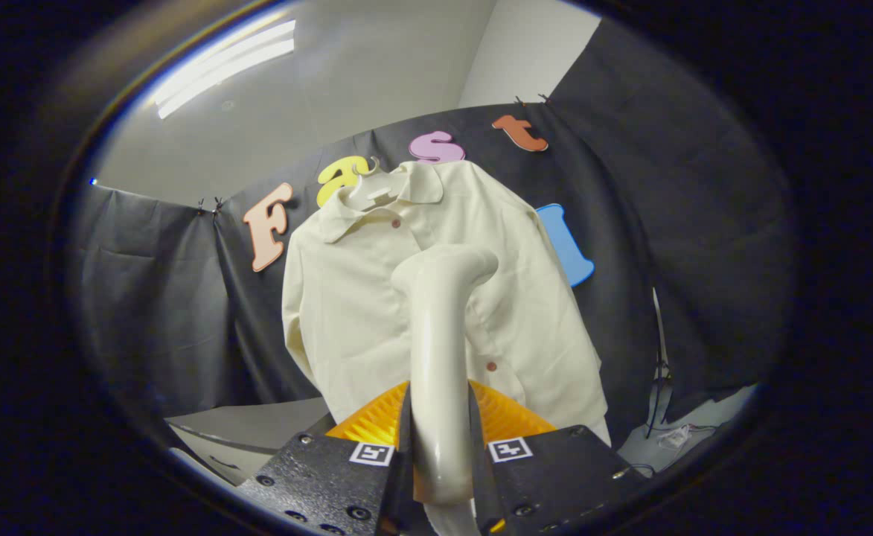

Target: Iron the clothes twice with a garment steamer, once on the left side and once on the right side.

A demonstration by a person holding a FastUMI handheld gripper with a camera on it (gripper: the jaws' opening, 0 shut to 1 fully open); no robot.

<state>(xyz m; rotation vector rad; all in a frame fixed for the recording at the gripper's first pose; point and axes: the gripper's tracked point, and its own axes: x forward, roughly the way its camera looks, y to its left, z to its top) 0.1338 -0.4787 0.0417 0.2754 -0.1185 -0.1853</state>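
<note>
The hand-held gripper (440, 439) is closed on one garment steamer (440, 342), both fingers pressing its handle. Just beyond, one cream shirt (354, 313) hangs on one hanger (368, 186); the steamer head is over its button line.

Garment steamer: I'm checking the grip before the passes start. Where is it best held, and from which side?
By the long straight handle of the garment steamer, as the tool has it: fingers closing from either side, handle upright, bent head aimed at the shirt hanging beyond.

Cream shirt (436, 313), cream steamer (440, 357)
</note>
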